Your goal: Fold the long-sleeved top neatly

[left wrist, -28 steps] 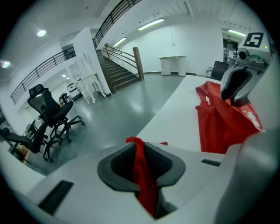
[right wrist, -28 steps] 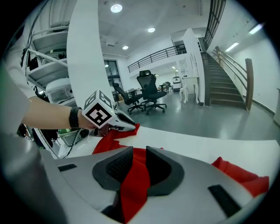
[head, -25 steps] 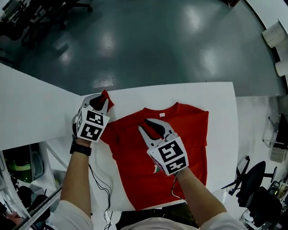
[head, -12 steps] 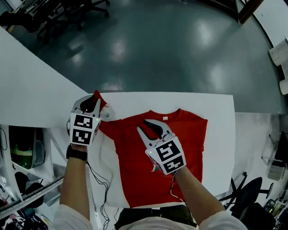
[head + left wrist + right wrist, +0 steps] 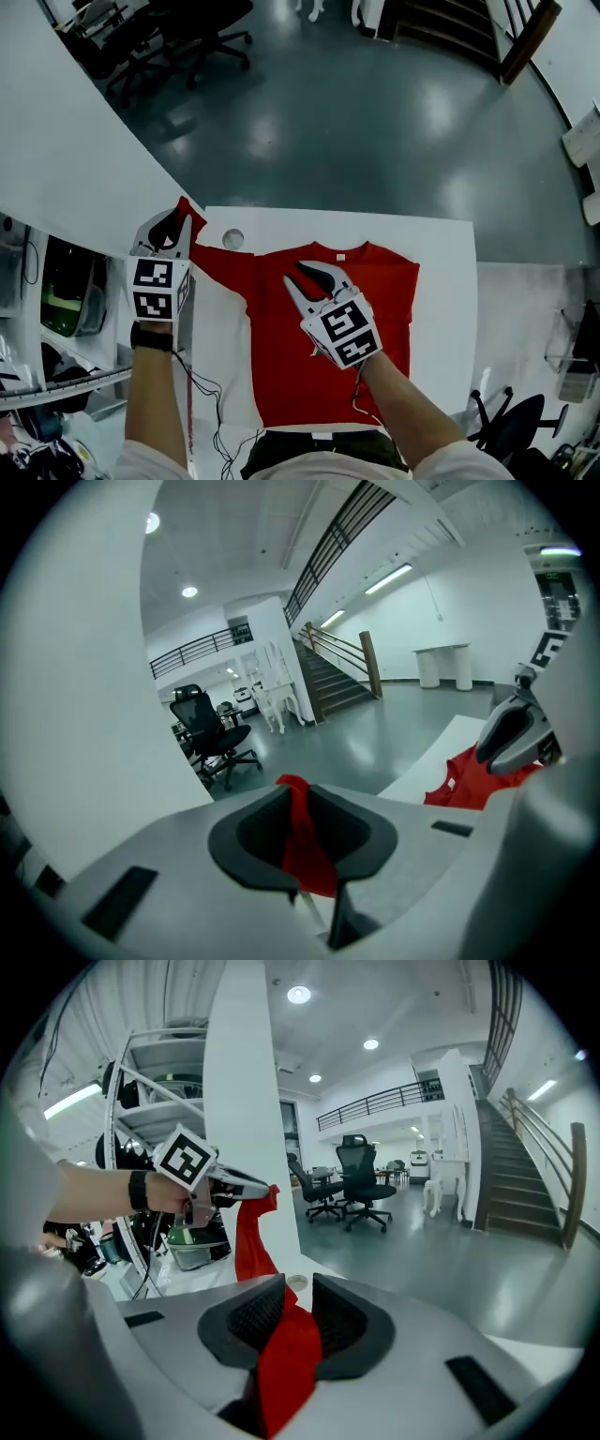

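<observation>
Over the white table, head view: red long-sleeved top lies flat; left gripper, at 9 o'clock, clamps the raised sleeve end, right gripper nips cloth near the shoulder, centre. Likely risk: thin cloth slips free, or the pull drags the body askew. Left gripper view: soft, limp knit between dark pads. Right gripper view: bunched fold, ribbed pads.

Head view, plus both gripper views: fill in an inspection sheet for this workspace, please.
Surface: white table, plain.
Job's things: red long-sleeved top lying flat, one sleeve raised off the table.
Clutter: small round object near the sleeve.
Grippers: left tongs shut on the sleeve end; right tongs shut on a pinch of the top.
Cables: black cables hanging beside the table.
Surroundings: grey floor, office chairs, staircase.
</observation>
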`<state>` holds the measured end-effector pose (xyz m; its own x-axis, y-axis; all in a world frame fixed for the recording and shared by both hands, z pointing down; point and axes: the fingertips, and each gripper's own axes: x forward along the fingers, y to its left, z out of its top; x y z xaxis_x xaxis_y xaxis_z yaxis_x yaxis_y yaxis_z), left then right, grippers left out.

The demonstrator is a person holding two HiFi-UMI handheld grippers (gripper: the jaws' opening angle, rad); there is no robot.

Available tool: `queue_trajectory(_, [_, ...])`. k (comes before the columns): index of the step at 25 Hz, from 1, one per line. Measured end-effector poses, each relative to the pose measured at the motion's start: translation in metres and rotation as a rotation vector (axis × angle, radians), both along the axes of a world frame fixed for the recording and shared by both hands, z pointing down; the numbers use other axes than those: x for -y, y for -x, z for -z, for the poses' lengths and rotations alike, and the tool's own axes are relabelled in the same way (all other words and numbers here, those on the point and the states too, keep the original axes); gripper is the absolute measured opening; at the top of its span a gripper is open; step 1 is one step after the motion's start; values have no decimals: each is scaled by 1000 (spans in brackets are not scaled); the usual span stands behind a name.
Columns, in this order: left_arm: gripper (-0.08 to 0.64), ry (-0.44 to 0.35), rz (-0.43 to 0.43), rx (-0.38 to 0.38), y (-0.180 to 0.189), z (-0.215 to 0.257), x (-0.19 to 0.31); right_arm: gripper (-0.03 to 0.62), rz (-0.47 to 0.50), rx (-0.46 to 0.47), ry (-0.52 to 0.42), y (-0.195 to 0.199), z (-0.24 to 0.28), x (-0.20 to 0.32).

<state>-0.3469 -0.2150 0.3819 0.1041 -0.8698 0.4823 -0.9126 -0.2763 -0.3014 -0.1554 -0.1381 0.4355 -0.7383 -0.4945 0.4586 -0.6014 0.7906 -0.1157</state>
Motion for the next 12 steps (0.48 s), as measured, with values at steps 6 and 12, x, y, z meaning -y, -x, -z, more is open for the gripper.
queue_trajectory(6, [67, -99, 31, -5, 6, 54, -23, 104, 17, 15, -48, 5, 25, -17])
queue_trajectory(12, [67, -152, 94, -51, 8, 81, -43, 104, 26, 18, -64, -5, 37, -31])
